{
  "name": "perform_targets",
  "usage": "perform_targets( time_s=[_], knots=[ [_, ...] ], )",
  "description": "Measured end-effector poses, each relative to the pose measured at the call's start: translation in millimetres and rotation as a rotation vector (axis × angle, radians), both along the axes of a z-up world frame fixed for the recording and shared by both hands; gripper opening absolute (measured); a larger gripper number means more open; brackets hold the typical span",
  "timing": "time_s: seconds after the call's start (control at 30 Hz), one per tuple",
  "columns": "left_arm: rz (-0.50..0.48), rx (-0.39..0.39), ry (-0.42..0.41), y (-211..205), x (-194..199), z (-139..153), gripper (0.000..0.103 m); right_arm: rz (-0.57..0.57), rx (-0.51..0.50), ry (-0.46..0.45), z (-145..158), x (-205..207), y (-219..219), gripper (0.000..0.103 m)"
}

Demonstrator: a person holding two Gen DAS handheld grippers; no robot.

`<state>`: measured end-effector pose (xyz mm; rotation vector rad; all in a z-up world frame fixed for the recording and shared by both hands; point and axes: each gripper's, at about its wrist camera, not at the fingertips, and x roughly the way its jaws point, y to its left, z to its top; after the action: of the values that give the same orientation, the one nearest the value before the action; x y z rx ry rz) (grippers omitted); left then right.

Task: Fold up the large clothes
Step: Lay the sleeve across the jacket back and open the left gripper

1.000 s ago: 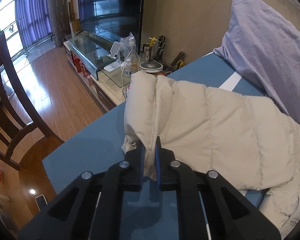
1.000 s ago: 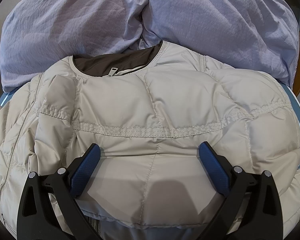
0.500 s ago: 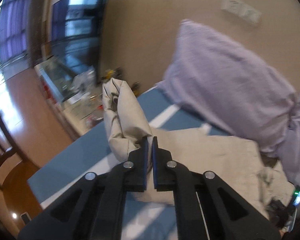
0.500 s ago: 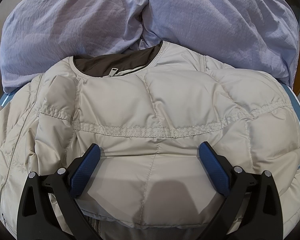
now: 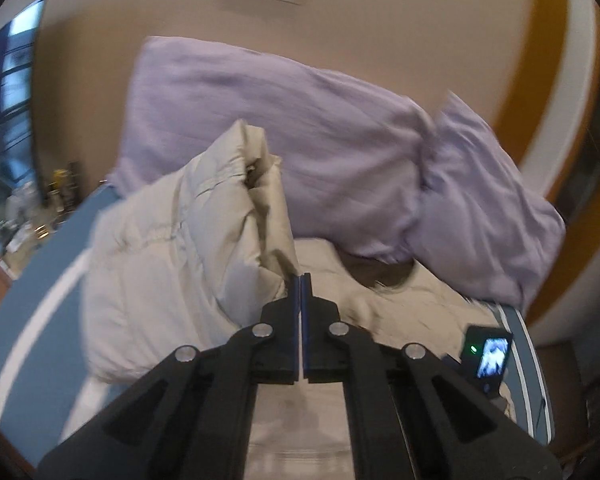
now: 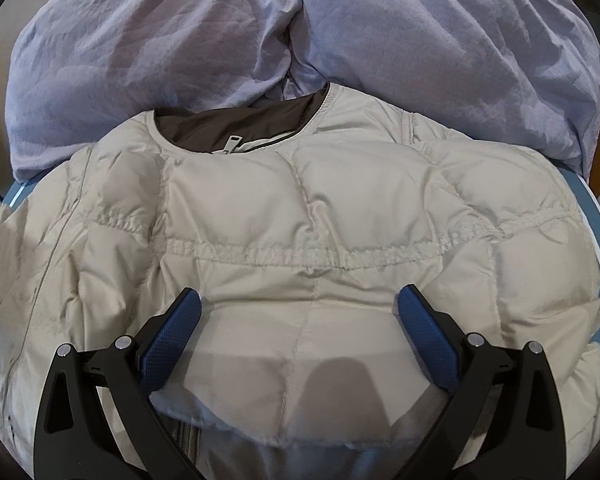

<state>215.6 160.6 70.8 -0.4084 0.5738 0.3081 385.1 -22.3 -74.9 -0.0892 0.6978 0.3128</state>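
A cream quilted down jacket (image 6: pixel 320 208) lies flat on the bed, its brown-lined collar (image 6: pixel 236 120) toward the pillows. My left gripper (image 5: pixel 302 280) is shut on the jacket's sleeve (image 5: pixel 204 232), pinching its edge at the fingertips and holding it raised and bunched above the jacket's body. My right gripper (image 6: pixel 298 300) is wide open, its blue pads (image 6: pixel 172 336) low over the jacket's back with nothing gripped. The left wrist view is motion-blurred.
Two lilac pillows (image 5: pixel 300 140) lean on the beige wall behind the jacket, seen also as pillows (image 6: pixel 140 40). The blue bed sheet (image 5: pixel 32 280) shows at the left. A small lit screen (image 5: pixel 486 356) sits at the right. Cluttered items (image 5: pixel 32 216) stand far left.
My left gripper has lifted the sleeve and swung it right, over the jacket toward the pillows; its view turned from the room to the wall. The right gripper has not moved.
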Motion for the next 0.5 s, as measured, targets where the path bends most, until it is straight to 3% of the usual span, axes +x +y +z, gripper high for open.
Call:
perform_targets(
  time_s=[0.3, 0.5],
  knots=[
    [-0.216, -0.040, 0.066, -82, 54, -38, 0.001, -0.053, -0.004, -0.081, 23, -20, -46, 0.101],
    [-0.295, -0.080, 0.139, -116, 81, -72, 0.001, -0.120, -0.051, -0.134, 22, -23, -76, 0.101]
  ],
)
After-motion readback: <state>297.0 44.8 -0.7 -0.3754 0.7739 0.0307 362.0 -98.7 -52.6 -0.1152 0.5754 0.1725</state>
